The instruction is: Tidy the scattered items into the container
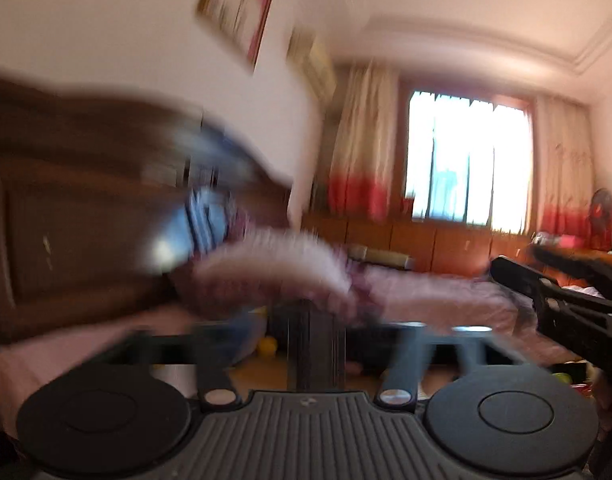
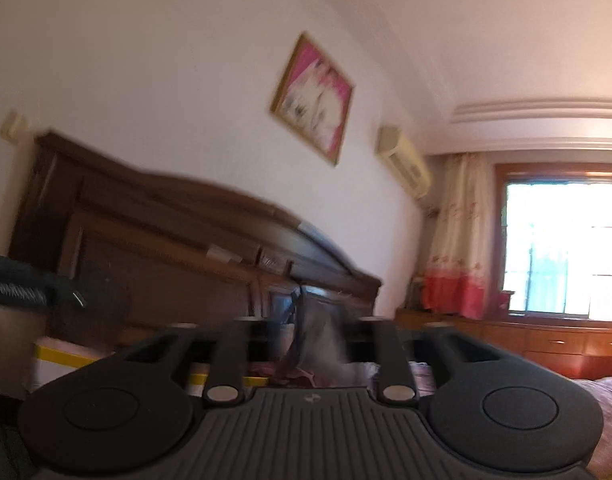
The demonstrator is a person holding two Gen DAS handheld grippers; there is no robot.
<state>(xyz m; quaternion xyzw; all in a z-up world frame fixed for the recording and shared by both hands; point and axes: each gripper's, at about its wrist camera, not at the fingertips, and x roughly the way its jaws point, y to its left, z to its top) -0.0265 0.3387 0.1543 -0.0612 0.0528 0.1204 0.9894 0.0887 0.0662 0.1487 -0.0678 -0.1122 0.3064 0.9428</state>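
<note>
Left wrist view, blurred bedroom, left tool (image 1: 306,328) wide open and holding nothing, pink blanket (image 1: 273,276) on the bed just ahead, yellow ball (image 1: 267,347) on the floor below, right wrist view, right tool (image 2: 310,328) also wide open and empty, wooden headboard (image 2: 165,240) ahead.

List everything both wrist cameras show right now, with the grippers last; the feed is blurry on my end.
Headboard: one, dark brown wood, against the white wall.
Framed picture: one, pink with gold frame, on the wall above the headboard.
Air conditioner: one, cream, high on the wall near the curtains.
Window: one, bright, far wall.
Curtains: cream with red hem, either side of the window.
Low cabinets: orange-brown wood, under the window.
Bedding: pink, heaped on the bed, blurred.
Yellow ball: one, on the floor past the left gripper.
Box: one, white with yellow band, beside the headboard.
Left gripper: black, open, nothing clearly held.
Right gripper: black, open.
</note>
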